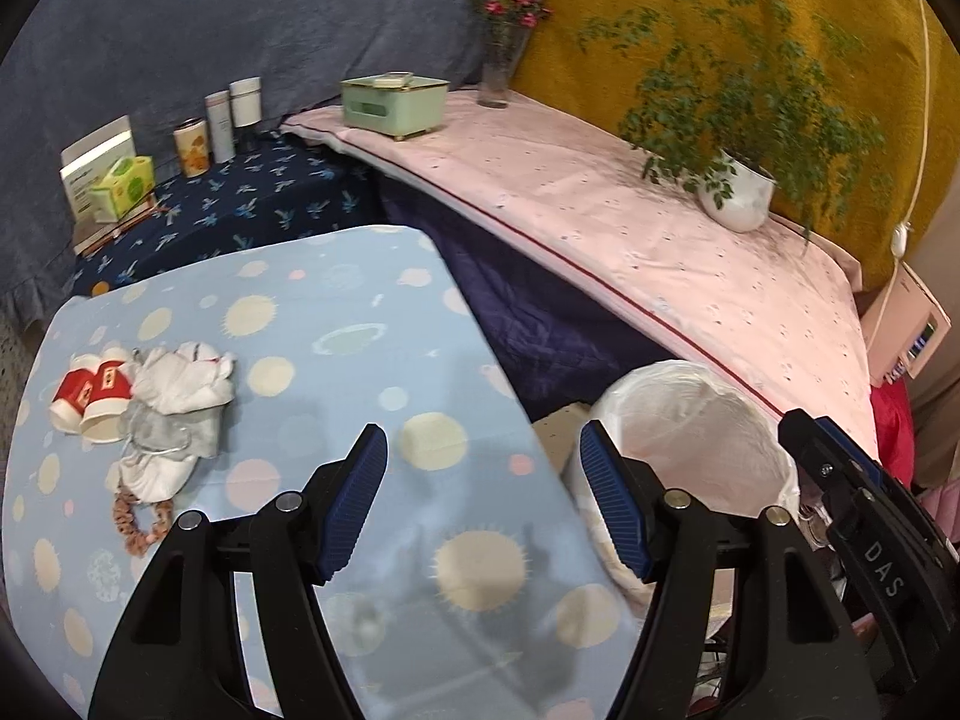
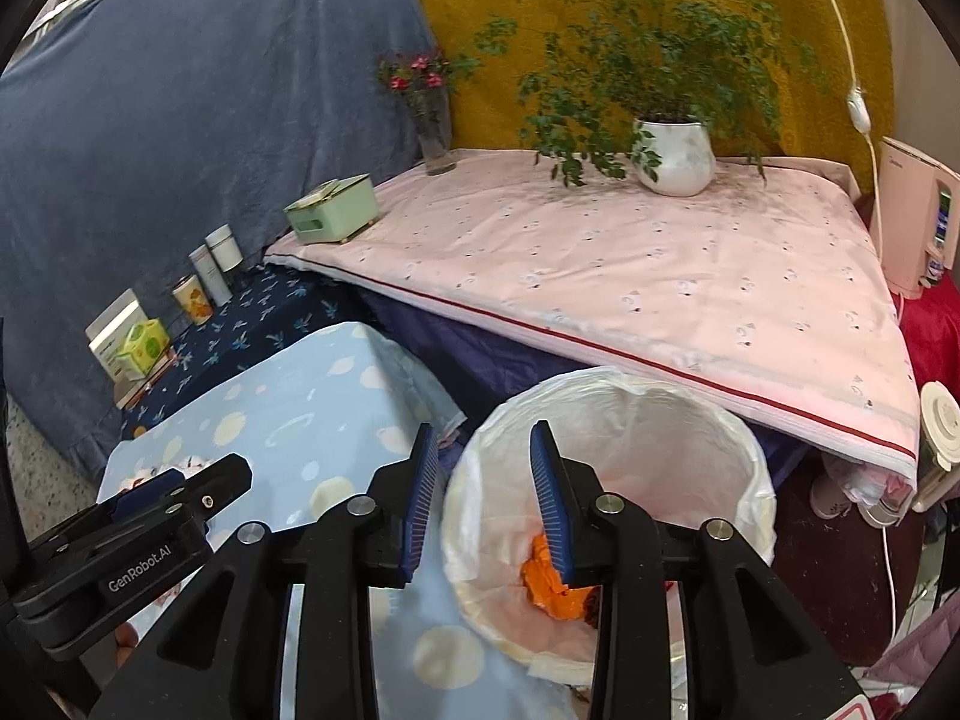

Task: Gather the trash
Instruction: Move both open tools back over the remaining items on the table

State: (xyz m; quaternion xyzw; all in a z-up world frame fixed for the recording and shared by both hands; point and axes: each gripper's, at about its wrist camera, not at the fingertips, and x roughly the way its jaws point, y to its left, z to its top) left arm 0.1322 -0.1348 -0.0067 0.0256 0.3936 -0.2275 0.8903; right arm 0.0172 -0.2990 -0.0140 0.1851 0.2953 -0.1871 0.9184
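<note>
Trash — two red cups, one bin

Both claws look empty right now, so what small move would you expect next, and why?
Probably the left gripper swings left toward the pile of crumpled tissues and paper cups on the blue table. Its jaws are open and empty, and the right gripper is empty over the bin, which holds orange scrap.

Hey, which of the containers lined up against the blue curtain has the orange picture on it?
The short can, nearest the green tissue box. The two taller containers beside it are plain white.
</note>
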